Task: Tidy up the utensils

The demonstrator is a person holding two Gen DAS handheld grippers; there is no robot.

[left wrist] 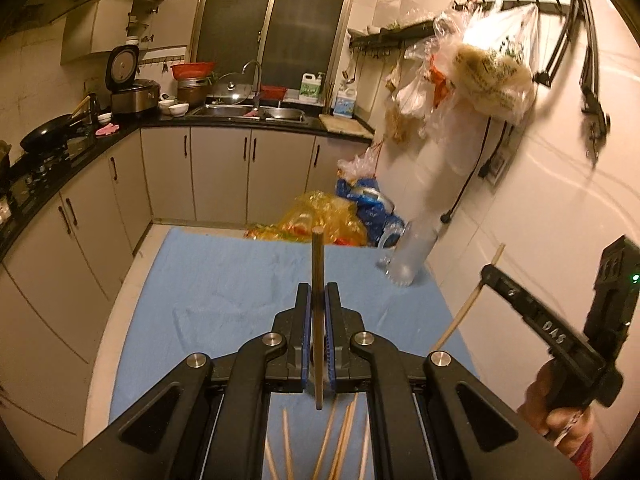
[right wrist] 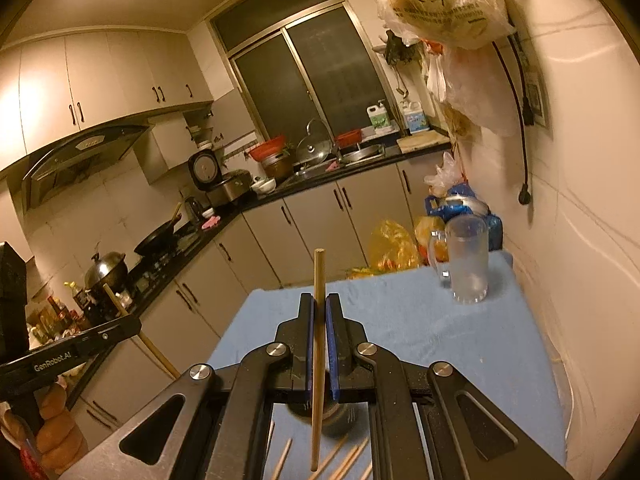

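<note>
Blue cloth is covering the counter, where loose chopsticks and a glass mug are resting. One chopstick is being gripped upright above it by the closed left fingers. Another chopstick is being gripped likewise by the right fingers.

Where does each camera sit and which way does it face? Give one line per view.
Left wrist: on the left gripper, shut on a chopstick, facing the glass mug; the right gripper and its hand show.
Right wrist: on the right gripper, shut on its own chopstick; the left gripper shows.
Shared: blue cloth, mug, loose chopsticks.
</note>
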